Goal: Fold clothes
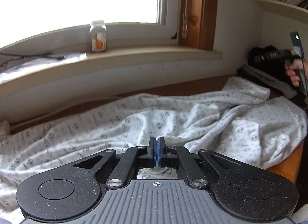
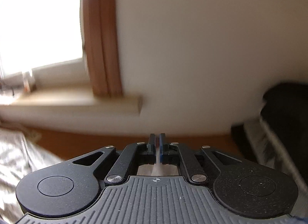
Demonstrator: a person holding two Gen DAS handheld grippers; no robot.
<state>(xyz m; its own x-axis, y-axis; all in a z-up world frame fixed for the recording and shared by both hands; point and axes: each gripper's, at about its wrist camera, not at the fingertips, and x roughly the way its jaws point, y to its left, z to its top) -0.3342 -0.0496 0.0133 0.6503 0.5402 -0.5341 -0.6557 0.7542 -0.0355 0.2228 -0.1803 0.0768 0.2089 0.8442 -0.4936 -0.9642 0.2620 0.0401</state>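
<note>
A rumpled white patterned garment (image 1: pixel 154 120) sprawls across the wooden bench (image 1: pixel 286 166) below a windowsill jar (image 1: pixel 98 36); the left gripper (image 1: pixel 156 151) pinches a fold of its soft cloth. The blurred right-wrist view shows the right gripper (image 2: pixel 156 151) clamped on pale fabric.

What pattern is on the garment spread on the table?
White garment with small grey printed motifs all over; clearest in the left wrist view.

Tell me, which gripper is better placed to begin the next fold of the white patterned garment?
Left. The left gripper is shut on the white patterned garment spread on the table. The right gripper is lifted toward the wall, apparently pinching only a thin strip of pale cloth.
</note>
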